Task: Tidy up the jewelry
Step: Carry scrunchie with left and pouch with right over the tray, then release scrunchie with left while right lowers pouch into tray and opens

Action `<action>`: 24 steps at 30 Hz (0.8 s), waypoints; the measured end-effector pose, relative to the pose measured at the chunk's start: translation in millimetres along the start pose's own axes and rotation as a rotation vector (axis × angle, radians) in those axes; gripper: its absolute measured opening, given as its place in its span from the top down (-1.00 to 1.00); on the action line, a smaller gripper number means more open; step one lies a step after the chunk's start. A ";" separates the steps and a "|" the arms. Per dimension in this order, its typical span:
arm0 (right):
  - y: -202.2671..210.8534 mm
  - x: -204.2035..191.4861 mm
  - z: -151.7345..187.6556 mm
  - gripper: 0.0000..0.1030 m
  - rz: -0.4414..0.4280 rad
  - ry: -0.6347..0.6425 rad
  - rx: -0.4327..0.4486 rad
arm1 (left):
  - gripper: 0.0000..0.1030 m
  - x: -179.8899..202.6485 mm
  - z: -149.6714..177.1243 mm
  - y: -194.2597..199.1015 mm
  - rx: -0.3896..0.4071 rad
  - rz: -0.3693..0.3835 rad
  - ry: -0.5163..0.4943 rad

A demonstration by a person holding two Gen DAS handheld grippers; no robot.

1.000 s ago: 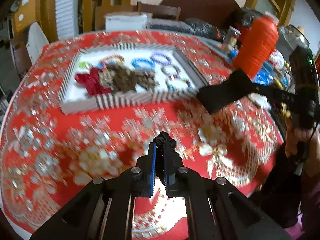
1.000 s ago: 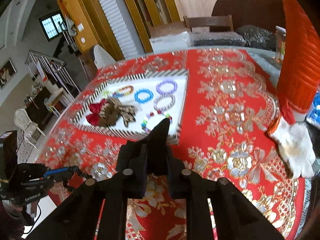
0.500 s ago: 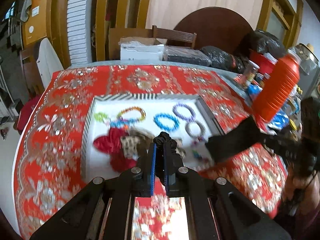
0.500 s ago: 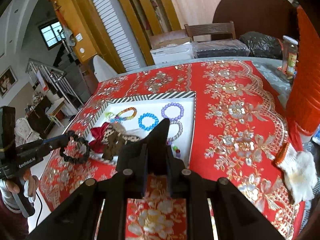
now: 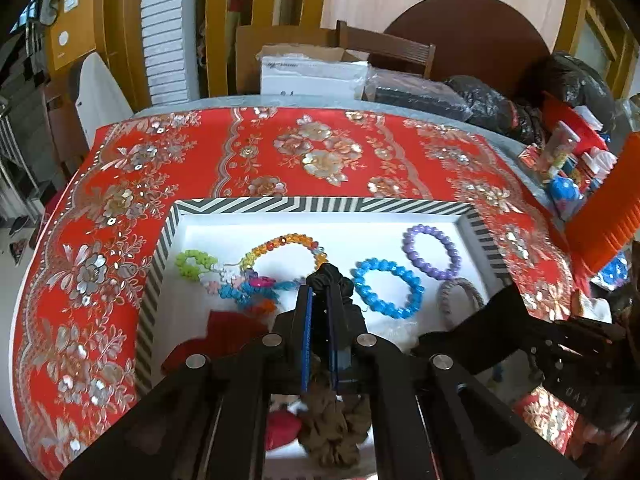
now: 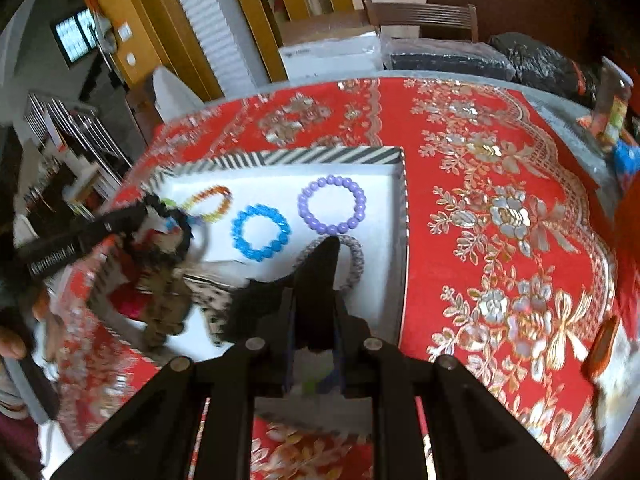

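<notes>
Left tongs (image 5: 320, 296), jaws closed, are pinching a black beaded bracelet (image 5: 329, 276) over the near half of the shallow white tray with a black-and-white striped rim (image 5: 320, 204). Right tongs (image 6: 316, 280), jaws narrow, are clamping a black fabric piece (image 6: 260, 300) over the tray's near right part. Beneath them are lying a brown fabric scrunchie (image 5: 334, 428) and a red one (image 5: 224, 332). Farther in, a blue bead bracelet (image 5: 386, 288), a purple one (image 5: 430, 252) and an amber one (image 5: 288, 246) are resting apart, with bare white floor along the far rim. Beyond, the red floral tabletop (image 5: 320, 148) is lying open. Both tongs, over the cloth a second ago, are now hovering above the tray.
</notes>
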State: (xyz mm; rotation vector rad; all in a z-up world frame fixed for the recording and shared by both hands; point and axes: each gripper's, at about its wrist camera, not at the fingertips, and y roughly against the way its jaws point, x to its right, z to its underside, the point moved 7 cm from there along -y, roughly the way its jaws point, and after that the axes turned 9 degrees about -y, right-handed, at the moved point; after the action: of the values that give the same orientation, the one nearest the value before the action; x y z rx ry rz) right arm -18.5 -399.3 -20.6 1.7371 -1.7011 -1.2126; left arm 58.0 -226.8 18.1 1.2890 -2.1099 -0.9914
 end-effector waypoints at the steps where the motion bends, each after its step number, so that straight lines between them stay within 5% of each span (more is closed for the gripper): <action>1: -4.4 0.2 -0.2 0.69 0.018 0.013 -0.005 | 1.00 -1.6 -0.4 -4.0 -0.004 -0.006 0.001; 6: -15.7 -0.5 0.2 0.63 0.103 0.084 0.002 | 1.00 -10.6 2.1 -22.4 -0.026 -0.041 0.017; 9: -13.4 1.0 0.9 0.38 0.148 0.114 0.014 | 1.00 -14.3 3.9 -26.9 -0.026 -0.069 0.021; 13: -3.1 0.2 1.6 0.08 0.124 0.094 0.024 | 0.94 -13.9 6.1 -29.1 -0.028 -0.078 0.013; 24: 19.6 -8.6 -0.3 -0.05 0.106 0.092 0.084 | 0.59 -16.0 5.7 -19.1 -0.008 -0.078 0.027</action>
State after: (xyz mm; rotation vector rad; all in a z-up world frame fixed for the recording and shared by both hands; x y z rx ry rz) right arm -28.5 -394.4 -2.3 1.6999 -1.7884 -1.0138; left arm 71.6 -216.2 -0.7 1.3828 -2.0473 -1.0078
